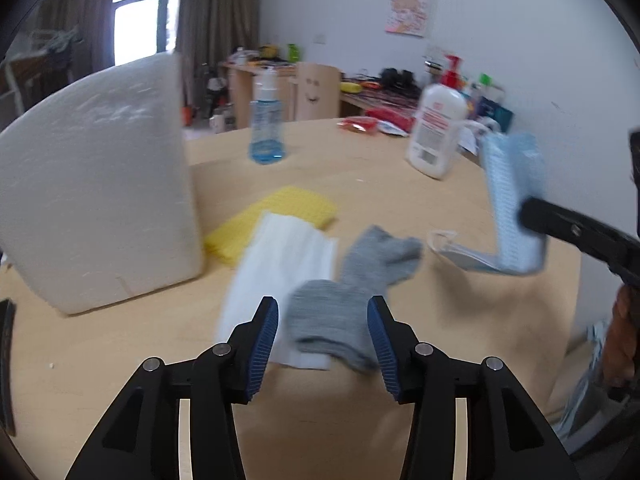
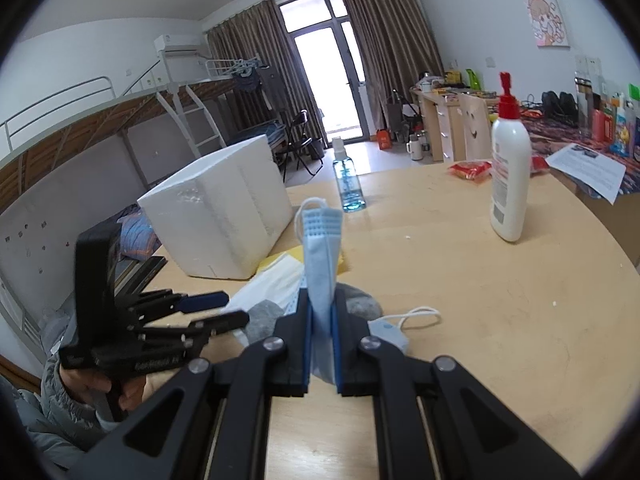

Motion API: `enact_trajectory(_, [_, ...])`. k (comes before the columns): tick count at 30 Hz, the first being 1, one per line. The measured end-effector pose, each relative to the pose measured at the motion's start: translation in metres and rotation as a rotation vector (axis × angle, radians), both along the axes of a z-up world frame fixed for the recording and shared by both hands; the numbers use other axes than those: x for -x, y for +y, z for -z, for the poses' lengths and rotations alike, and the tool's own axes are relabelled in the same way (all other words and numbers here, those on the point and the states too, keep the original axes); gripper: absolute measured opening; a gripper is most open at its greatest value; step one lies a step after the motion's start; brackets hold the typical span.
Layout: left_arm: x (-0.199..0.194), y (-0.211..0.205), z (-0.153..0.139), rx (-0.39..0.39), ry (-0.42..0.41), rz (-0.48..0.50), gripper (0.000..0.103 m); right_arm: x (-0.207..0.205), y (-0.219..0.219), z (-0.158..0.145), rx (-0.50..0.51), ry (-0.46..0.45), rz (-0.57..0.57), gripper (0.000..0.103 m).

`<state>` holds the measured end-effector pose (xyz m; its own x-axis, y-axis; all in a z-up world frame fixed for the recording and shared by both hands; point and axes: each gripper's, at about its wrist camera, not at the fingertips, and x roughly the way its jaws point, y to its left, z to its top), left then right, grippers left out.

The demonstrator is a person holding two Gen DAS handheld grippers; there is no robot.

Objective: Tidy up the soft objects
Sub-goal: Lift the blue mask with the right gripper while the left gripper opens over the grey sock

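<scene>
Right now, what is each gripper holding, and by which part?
The right gripper pinches the folded blue face mask near its lower end. The left gripper is open, holding nothing, above the grey sock.

Dorm-type bedroom, lived-in. Metal-railed bunk bed (image 2: 120, 120) w/ ladder along the wall, wall AC unit (image 2: 178, 44), curtains (image 2: 384, 48) by a balcony door (image 2: 324, 68). Cluttered desks (image 2: 440, 108), folding chair (image 2: 298, 140), cartoon poster (image 2: 548, 18).

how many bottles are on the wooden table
2: a blue spray bottle at the far edge beside the foam box, and a white pump bottle to its right.
</scene>
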<state>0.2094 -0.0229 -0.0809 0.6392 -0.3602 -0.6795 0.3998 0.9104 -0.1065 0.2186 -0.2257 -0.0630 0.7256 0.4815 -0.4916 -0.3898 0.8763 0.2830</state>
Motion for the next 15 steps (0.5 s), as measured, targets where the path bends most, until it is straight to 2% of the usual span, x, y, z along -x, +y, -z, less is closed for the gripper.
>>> enact_trajectory(5, [0.009,-0.028,0.004,-0.041,-0.007,0.072,0.049,0.003,-0.008,0.002,-0.013,0.001,0.010,0.011])
enact_trajectory(15, [0.007,-0.051,0.018,-0.134,0.012,0.071,0.050,0.011,-0.022,0.005,-0.040,0.004,0.030,0.011])
